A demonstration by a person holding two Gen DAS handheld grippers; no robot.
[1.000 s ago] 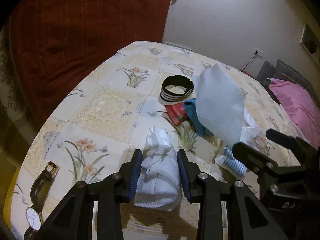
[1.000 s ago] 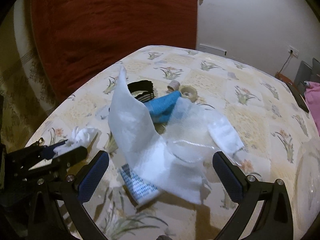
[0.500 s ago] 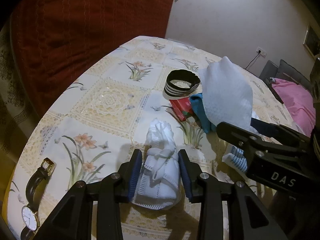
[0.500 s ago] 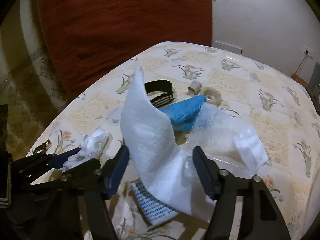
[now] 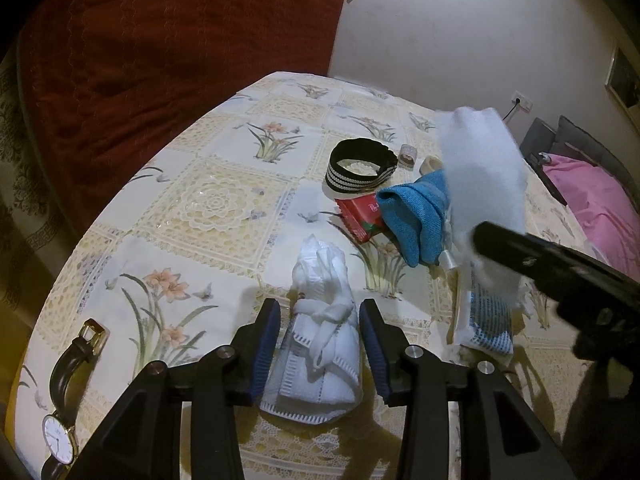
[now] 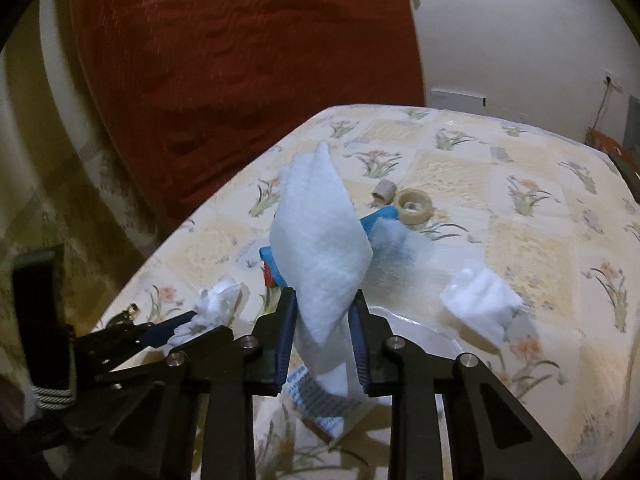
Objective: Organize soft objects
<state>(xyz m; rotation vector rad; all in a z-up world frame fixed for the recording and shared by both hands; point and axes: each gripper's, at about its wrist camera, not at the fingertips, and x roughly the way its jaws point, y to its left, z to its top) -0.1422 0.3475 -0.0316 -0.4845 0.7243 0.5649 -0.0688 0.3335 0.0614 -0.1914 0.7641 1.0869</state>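
A white rolled towel (image 5: 320, 344) tied with a strip lies near the table's front edge, and my left gripper (image 5: 320, 350) is shut on it, pads against both sides. My right gripper (image 6: 322, 320) is shut on a white fleecy sheet (image 6: 320, 248) that stands up from the pile. In the left wrist view that sheet (image 5: 484, 168) rises above the right gripper's black finger (image 5: 560, 272). A blue cloth (image 5: 416, 216) lies under the sheet. The left gripper (image 6: 176, 326) shows at the lower left of the right wrist view with the towel (image 6: 220, 304) at its tip.
A black striped headband (image 5: 360, 168), a red packet (image 5: 360, 216) and a blue-and-white patterned pack (image 5: 488, 320) lie on the floral tablecloth (image 5: 216, 200). A wristwatch (image 5: 68, 392) sits front left. A tape roll (image 6: 414, 206) and small spool (image 6: 384, 192) lie further back. Red curtain behind.
My right gripper went from wide open to shut on the white fleecy sheet, moving in toward it. The left gripper stayed on the rolled towel and drew back slightly.
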